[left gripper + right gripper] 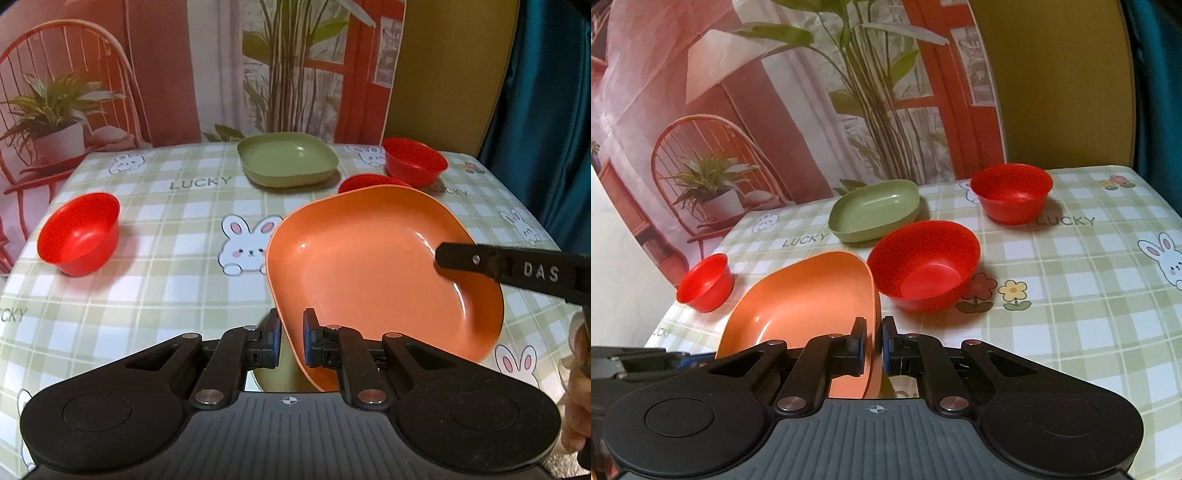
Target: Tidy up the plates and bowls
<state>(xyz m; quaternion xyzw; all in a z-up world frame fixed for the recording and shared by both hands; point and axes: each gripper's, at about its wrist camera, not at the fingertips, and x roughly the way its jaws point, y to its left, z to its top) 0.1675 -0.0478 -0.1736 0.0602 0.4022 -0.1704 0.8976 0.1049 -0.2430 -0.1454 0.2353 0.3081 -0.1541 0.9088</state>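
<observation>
Item in hand: one orange plate (369, 266), square with rounded corners and a raised rim, glossy, carried tilted above the near part of the counter (155, 236). My left fingers (291, 341) are clamped on its near rim; my right fingers (873, 345) are clamped on the rim of the opposite side, one pad inside the dish and one outside, so the plate hangs between both grips. Judged handling: it looks like light, stiff plastic, smooth enough to slide in a thin pinch, unlikely to break if it drops; the upturned rim is the one sound place to hold, since the flat middle gives the pads nothing to close on. Beneath the plate, at the near edge, a sliver of green shows, possibly another plate, though too little shows to say. Other stock on the checked rabbit-print cloth: one green plate (288, 158), same shape, at the far edge near the middle; one red bowl (79, 234) toward the left edge; one red bowl (923, 264) mid-counter, just beside the orange plate; one red bowl (1012, 194) toward the far right corner. All three bowls stand upright and apart. Judged status: plates remain to be stacked, bowls not yet nested.
</observation>
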